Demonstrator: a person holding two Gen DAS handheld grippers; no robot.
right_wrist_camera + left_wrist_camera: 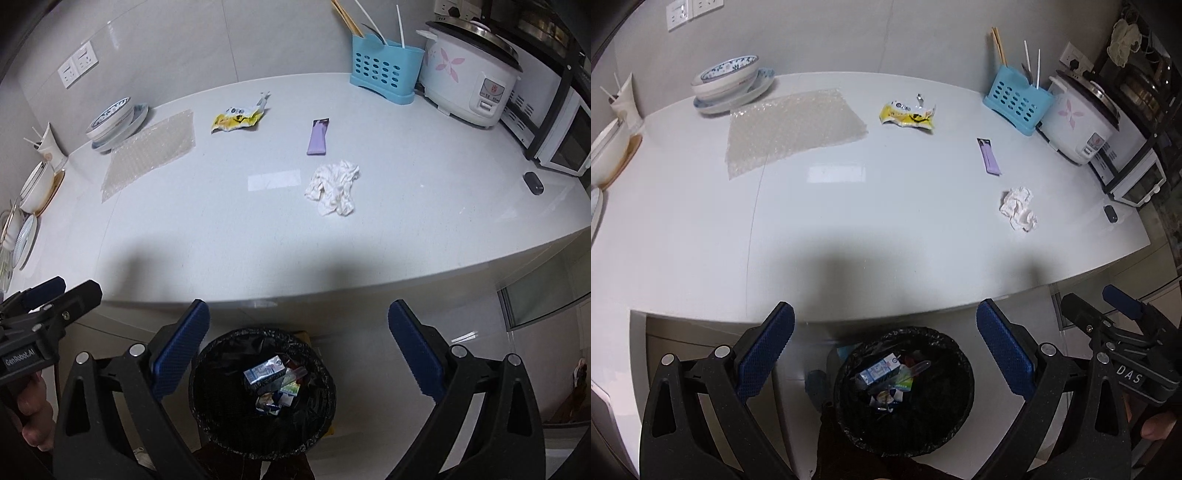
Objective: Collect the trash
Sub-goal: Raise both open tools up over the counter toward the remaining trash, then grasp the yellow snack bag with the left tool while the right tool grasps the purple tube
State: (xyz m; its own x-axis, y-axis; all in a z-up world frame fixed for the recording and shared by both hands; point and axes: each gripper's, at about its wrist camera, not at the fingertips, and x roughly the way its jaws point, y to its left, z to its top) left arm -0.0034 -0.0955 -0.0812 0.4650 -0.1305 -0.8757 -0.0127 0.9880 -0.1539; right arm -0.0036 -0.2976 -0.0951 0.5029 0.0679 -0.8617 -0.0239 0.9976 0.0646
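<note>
Both grippers are held wide apart and empty above the black-lined trash bin (905, 391) at the bottom centre of each frame: the left gripper (886, 354) and the right gripper (298, 350). On the white counter (221, 236), a crumpled tissue (334, 188) is seen at centre, a purple wrapper (318, 137) above it, a yellow wrapper (236, 119) and bubble wrap (149, 155) toward the upper left.

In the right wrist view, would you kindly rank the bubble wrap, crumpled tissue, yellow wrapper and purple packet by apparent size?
1. bubble wrap
2. crumpled tissue
3. yellow wrapper
4. purple packet
The tissue lies nearer, so its rank is unsure.
</note>
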